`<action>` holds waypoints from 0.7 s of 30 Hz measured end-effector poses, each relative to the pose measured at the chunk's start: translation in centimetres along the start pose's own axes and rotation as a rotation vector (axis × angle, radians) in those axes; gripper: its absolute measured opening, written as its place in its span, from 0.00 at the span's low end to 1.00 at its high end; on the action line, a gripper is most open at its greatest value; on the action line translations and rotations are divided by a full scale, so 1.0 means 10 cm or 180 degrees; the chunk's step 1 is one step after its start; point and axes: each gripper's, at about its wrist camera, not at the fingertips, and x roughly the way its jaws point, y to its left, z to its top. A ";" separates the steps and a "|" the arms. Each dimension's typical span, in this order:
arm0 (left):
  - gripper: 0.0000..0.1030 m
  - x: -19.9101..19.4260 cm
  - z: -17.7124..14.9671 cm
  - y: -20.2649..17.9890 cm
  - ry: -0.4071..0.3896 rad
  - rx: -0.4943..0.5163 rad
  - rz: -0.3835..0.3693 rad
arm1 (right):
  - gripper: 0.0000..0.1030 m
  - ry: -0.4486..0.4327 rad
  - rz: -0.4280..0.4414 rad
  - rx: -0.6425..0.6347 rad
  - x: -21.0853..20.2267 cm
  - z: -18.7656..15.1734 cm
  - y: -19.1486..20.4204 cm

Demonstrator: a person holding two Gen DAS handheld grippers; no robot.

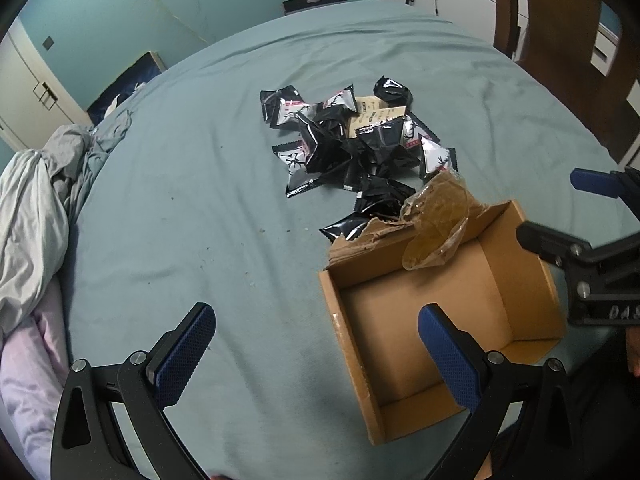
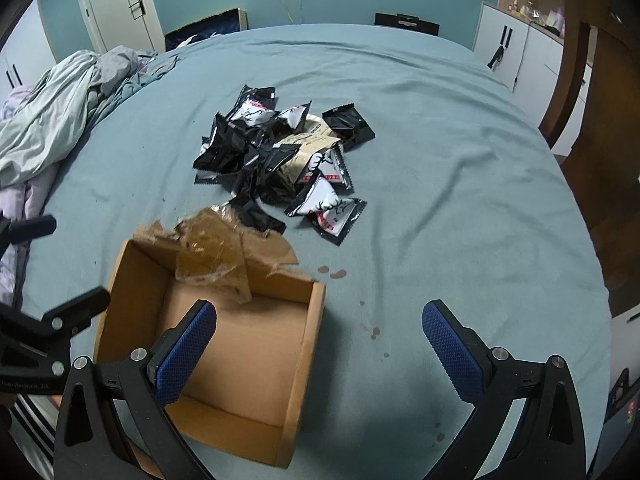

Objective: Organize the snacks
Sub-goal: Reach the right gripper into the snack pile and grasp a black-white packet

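Note:
A pile of black, white and beige snack packets point(image 1: 352, 144) lies on the teal bed sheet; it also shows in the right wrist view point(image 2: 280, 160). An open, empty cardboard box point(image 1: 436, 320) with a torn flap and crumpled tape sits just in front of the pile, also in the right wrist view point(image 2: 224, 344). My left gripper point(image 1: 316, 352) is open and empty, hovering over the sheet at the box's left edge. My right gripper point(image 2: 320, 348) is open and empty, above the box's right wall. Each gripper shows in the other's view: the right one point(image 1: 580, 240), the left one point(image 2: 44, 320).
Rumpled grey and pink bedding point(image 1: 36, 216) lies at the bed's left side. A wooden headboard or door point(image 2: 592, 120) stands on the right. White cabinets point(image 2: 516, 52) and a teal wall are behind. Small stains point(image 2: 336, 274) mark the sheet right of the box.

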 end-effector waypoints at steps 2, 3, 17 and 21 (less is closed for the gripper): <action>1.00 0.00 0.00 0.00 0.0004 -0.0010 -0.0013 | 1.00 0.0005 0.0023 0.0046 0.02 0.04 -0.03; 1.00 0.00 0.00 0.00 0.0006 -0.0013 -0.0020 | 1.00 0.0010 0.0045 0.0081 0.04 0.07 -0.05; 1.00 0.07 0.04 0.07 0.0061 -0.0125 -0.0086 | 1.00 0.0239 0.0082 0.0391 0.74 0.63 -0.31; 1.00 0.09 0.05 0.10 0.0070 -0.0167 -0.0112 | 1.00 0.0369 0.0180 0.0503 1.01 0.78 -0.37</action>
